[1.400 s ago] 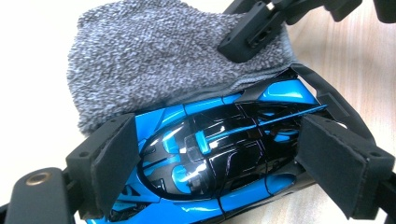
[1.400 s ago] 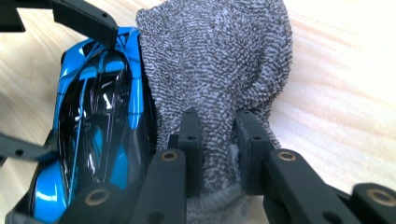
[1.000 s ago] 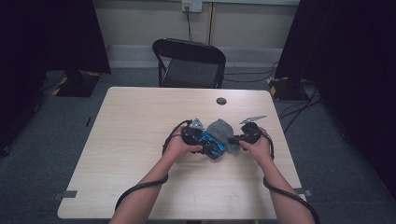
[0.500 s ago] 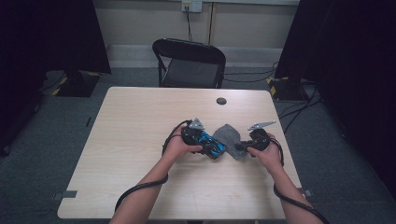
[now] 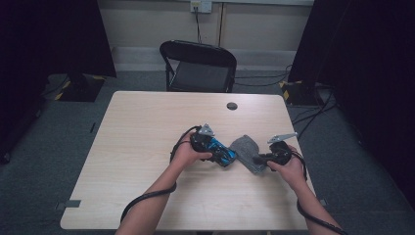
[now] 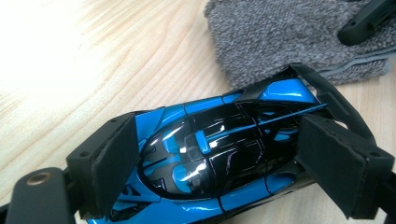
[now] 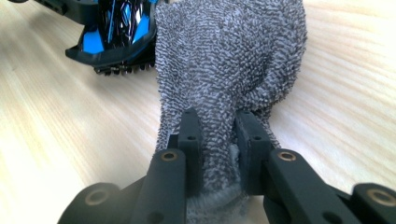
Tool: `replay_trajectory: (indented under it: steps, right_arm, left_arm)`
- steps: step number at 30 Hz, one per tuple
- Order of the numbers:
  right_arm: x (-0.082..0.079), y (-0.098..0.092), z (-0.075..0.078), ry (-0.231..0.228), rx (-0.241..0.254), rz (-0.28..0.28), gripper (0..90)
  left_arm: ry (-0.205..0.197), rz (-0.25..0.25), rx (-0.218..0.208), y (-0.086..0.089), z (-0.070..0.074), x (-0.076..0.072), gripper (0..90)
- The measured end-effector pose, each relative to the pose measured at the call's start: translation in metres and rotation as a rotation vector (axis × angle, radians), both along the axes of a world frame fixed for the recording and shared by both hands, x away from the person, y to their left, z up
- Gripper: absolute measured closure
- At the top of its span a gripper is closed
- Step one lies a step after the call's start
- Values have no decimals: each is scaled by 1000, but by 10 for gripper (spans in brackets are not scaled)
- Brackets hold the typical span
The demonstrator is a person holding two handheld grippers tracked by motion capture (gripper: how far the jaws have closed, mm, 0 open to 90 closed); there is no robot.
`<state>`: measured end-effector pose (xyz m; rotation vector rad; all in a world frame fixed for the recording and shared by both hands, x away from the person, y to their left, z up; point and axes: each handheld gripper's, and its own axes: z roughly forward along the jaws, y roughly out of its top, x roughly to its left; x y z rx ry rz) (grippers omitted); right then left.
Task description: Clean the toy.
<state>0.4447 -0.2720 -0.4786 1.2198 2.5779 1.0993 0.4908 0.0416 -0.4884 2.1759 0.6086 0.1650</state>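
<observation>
1. On the pale wooden table (image 5: 142, 147), near its right half, I have both hand-held grippers working close together, with a black folding chair (image 5: 200, 66) beyond the far edge
2. My left gripper (image 6: 233, 154) clamps the blue and black toy car (image 6: 219, 154), a pad against each flank; the car rests on the table, its rear wing just beside the grey cloth (image 6: 289, 37)
3. My right gripper (image 7: 219, 144) pinches a bunched fold of that cloth between narrow jaws, the rest spread on the wood toward the car
4. A small dark disc (image 5: 232, 105) lies well apart, near the far edge
</observation>
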Motion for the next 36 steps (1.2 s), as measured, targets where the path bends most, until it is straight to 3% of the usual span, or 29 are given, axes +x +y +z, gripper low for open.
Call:
replay_trajectory:
  steps: [20, 24, 30, 36]
  right_arm:
    - [-27, -31, 3, 5, 1, 1, 744]
    - [-31, -40, 7, -13, 10, -27, 745]
    - [-21, -45, 19, -38, 43, -76, 745]
    - [3, -24, 28, -66, 35, -106, 744]
  left_arm:
    - [-6, 2, -6, 1, -1, -1, 133]
    - [-8, 2, -10, 1, -1, -1, 134]
    - [-10, 3, -11, 1, -1, -1, 134]
    - [-14, 3, -16, 2, -2, -2, 134]
